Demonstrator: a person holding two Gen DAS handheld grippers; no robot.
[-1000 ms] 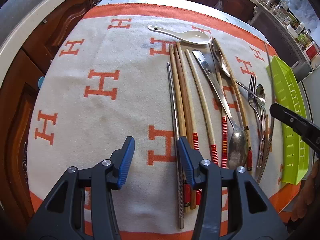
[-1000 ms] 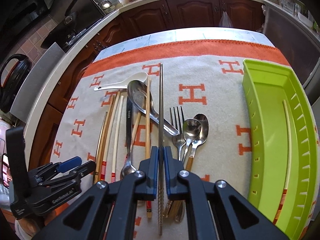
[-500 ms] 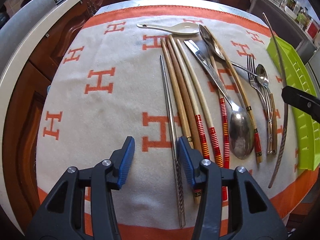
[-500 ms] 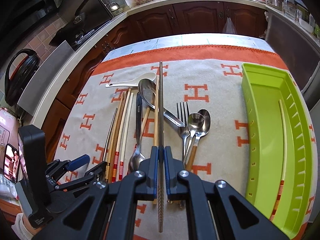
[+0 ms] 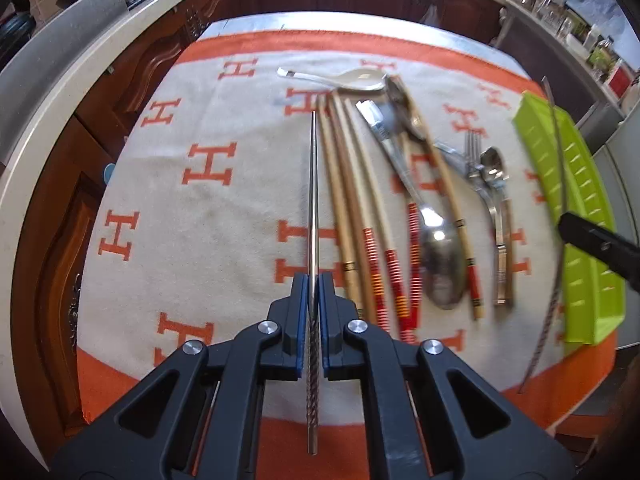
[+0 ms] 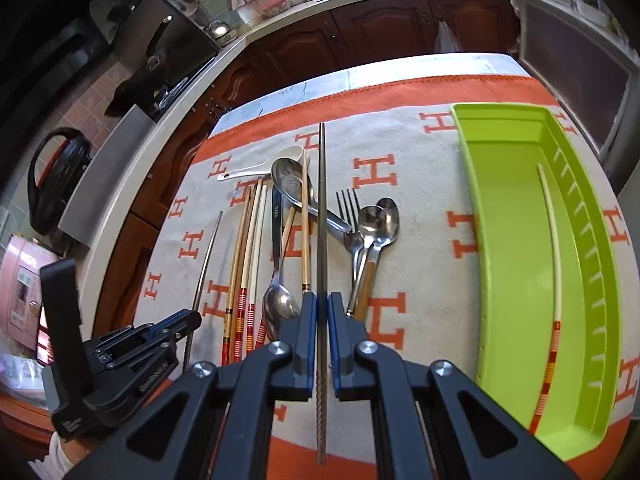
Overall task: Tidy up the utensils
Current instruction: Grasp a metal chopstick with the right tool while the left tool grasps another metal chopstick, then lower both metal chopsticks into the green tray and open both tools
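Each tool, left tool [image 5: 314, 320] and right tool [image 6: 322, 332], clamps a metal chopstick [image 5: 314, 184]; one chopstick [image 6: 550, 280] lies in the green tray [image 6: 504, 216], the rest still wait.

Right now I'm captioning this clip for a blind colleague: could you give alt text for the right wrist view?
The right gripper is shut on a metal chopstick above an H-patterned cloth strewn with utensils. A green tray on the right holds one chopstick; the left gripper grips a second metal chopstick.

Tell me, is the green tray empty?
No. The green tray holds one chopstick with a striped end, lying along its right wall.
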